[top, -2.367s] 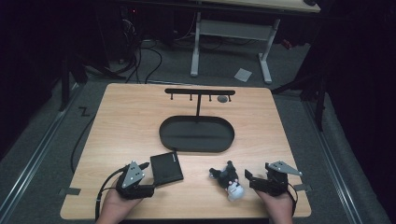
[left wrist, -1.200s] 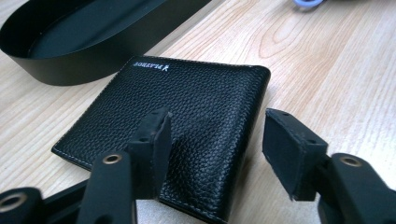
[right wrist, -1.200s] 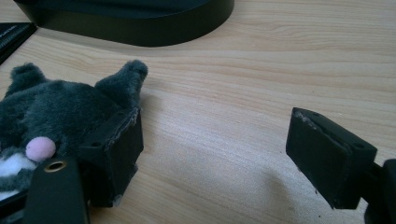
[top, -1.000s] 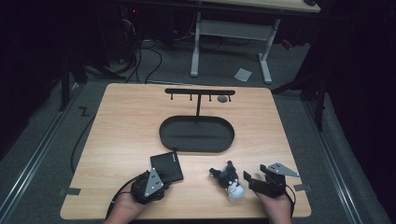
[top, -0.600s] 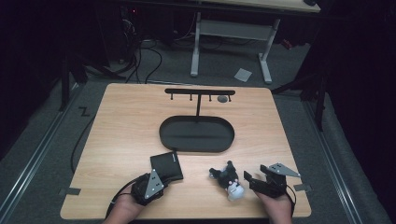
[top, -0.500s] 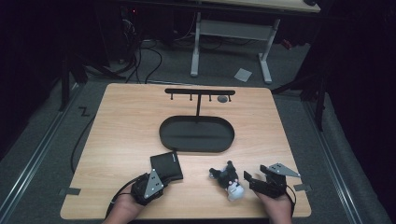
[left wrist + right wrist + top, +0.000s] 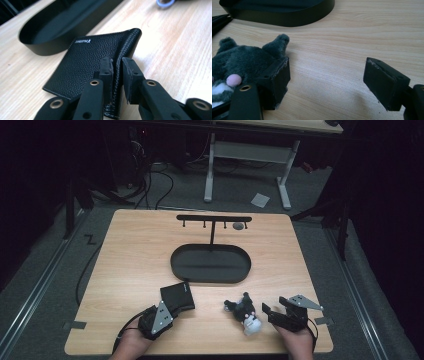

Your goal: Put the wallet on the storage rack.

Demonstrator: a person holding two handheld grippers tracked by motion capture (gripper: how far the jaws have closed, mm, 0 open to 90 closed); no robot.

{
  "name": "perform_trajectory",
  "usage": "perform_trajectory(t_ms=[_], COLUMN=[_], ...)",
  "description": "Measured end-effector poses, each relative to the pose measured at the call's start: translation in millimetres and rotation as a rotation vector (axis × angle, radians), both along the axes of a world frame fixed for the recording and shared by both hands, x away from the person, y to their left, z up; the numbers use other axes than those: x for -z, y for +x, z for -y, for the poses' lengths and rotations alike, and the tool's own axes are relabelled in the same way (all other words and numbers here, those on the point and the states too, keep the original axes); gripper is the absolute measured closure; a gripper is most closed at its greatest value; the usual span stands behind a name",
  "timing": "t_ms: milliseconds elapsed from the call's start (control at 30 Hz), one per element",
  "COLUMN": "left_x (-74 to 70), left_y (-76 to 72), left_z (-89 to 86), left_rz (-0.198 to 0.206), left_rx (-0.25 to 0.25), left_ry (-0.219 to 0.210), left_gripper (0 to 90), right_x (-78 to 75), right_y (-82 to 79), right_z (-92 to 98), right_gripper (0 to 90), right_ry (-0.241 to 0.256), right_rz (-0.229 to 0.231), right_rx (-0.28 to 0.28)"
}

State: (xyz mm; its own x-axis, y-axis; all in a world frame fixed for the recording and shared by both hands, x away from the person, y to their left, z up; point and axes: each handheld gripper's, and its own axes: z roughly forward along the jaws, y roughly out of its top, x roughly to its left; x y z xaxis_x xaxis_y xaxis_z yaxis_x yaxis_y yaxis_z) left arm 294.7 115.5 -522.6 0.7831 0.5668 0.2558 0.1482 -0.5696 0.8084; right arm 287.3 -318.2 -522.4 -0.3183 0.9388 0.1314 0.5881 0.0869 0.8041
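Note:
A black leather wallet (image 7: 177,296) lies near the table's front edge, left of centre. My left gripper (image 7: 166,309) is shut on its folded spine; in the left gripper view the jaws (image 7: 116,64) pinch that edge of the wallet (image 7: 90,65), which looks slightly lifted on that side. A grey and white plush toy (image 7: 244,312) lies to the right of it. My right gripper (image 7: 270,313) stands open just right of the toy. In the right gripper view its left fingertip (image 7: 277,77) touches the plush toy (image 7: 244,62), with bare wood between the jaws (image 7: 329,75).
A black oval tray (image 7: 210,265) sits mid-table, with a black T-shaped stand (image 7: 214,220) rising behind it. A small grey round object (image 7: 238,226) lies by the stand. A desk frame and cables stand on the floor beyond the table.
My left gripper has swung right and turned onto the wallet's front edge, shutting on it; the wallet has tilted a little. The right gripper has barely moved.

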Motion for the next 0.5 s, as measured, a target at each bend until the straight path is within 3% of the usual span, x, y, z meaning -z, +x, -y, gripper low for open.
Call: perform_trajectory(t_ms=[233,267,500], left_x=[-8.7,-11.1,-15.5], left_y=[0.7,1.4,1.7], left_z=[-12.9,-16.8,-23.1], left_rz=[0.017,0.013,0.021], left_rx=[-0.031,-0.037,-0.051], left_ry=[-0.067,-0.096,-0.135], left_gripper=[80.6,80.7,80.9], right_x=[0.0,0.0,0.2], right_y=[0.0,0.0,-0.2], right_z=[-0.4,-0.6,-1.7], right_gripper=[22.2,22.3,22.4], right_ry=[0.000,-0.001,-0.001], right_rz=[-0.001,0.000,-0.002], right_rx=[-0.003,-0.004,-0.005])
